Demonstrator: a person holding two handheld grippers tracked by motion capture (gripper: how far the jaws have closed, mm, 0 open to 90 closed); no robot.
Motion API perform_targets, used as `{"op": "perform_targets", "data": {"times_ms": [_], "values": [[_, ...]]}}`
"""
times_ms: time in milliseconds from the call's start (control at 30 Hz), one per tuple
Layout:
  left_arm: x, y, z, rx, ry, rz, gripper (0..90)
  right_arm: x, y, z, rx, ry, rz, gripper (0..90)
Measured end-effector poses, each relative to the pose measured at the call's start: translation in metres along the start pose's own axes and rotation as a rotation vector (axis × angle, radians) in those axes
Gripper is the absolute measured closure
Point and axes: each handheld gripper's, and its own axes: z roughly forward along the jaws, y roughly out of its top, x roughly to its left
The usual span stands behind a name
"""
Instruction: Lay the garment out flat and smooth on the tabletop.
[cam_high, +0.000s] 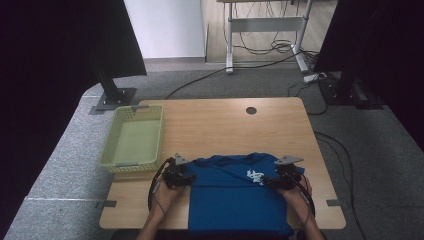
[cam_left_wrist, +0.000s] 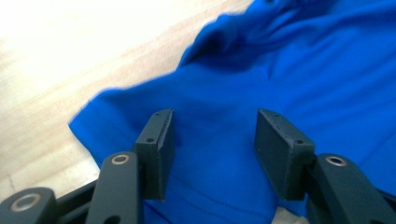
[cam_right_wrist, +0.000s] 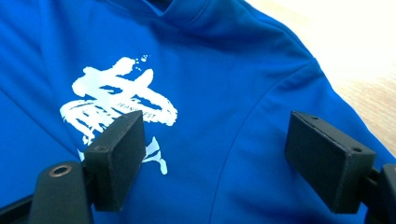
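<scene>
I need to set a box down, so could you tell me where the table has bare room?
The far half of the table is bare, between the green basket and the right edge. The near middle is crowded: blue shirt and both grippers.

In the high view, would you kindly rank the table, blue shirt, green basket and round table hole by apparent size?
1. Table
2. Blue shirt, though nearer the camera
3. Green basket
4. Round table hole
</scene>
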Motion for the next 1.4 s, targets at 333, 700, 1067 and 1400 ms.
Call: {"op": "perform_targets", "data": {"times_ms": [333,700,1067,1400], "values": [[-0.01,0.006,0.017,-0.005,-0.033,0.036,40.5,0.013,0.025,0.011,-0.028,0.035,-0.045,22.3],[-0.008,0.003,0.015,-0.002,-0.049,0.02,37.3,0.026,0.056,0.056,-0.003,0.111,-0.085,22.0],[-0.01,0.011,0.016,-0.003,-0.019,0.059,38.4,0.007,0.061,0.061,-0.022,0.027,-0.024,20.9],[-0.01,0.02,0.027,-0.013,-0.027,0.058,37.3,0.012,0.046,0.025,-0.027,0.052,-0.061,19.5]]}}
